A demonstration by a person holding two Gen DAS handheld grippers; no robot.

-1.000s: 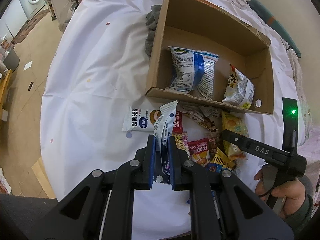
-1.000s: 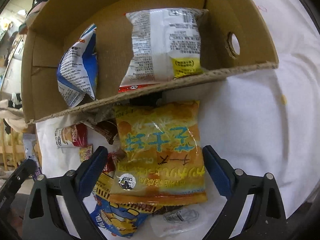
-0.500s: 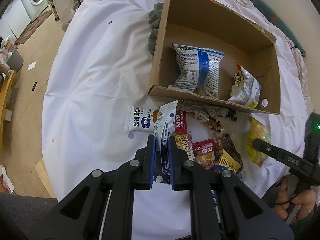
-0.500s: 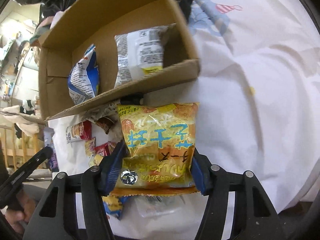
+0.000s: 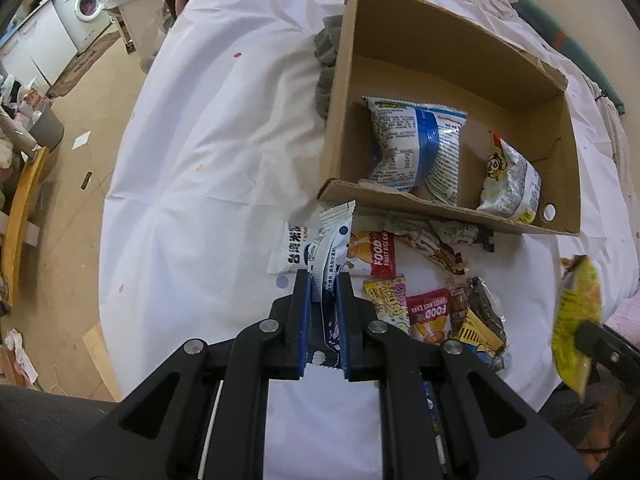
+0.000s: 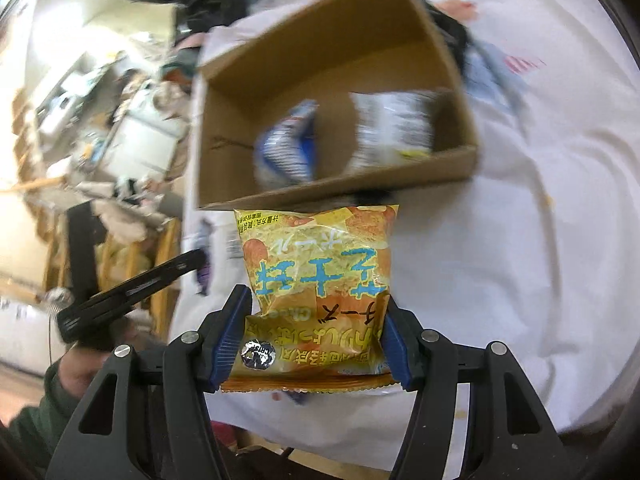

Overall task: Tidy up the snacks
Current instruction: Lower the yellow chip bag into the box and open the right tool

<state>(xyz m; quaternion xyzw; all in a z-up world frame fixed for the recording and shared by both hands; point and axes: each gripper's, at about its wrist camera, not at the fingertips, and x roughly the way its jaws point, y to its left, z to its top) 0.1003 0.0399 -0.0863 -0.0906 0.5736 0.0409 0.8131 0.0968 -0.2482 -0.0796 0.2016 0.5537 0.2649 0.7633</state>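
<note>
Snacks [image 5: 436, 312] near table edge [image 5: 132, 240]; box [image 5: 560, 224] beyond.

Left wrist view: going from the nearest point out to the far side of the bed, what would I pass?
Left tool, shut on a white and blue wrapper → loose snack packets on the white sheet → near wall of the cardboard box → blue and white bag inside it → box's far wall.
</note>
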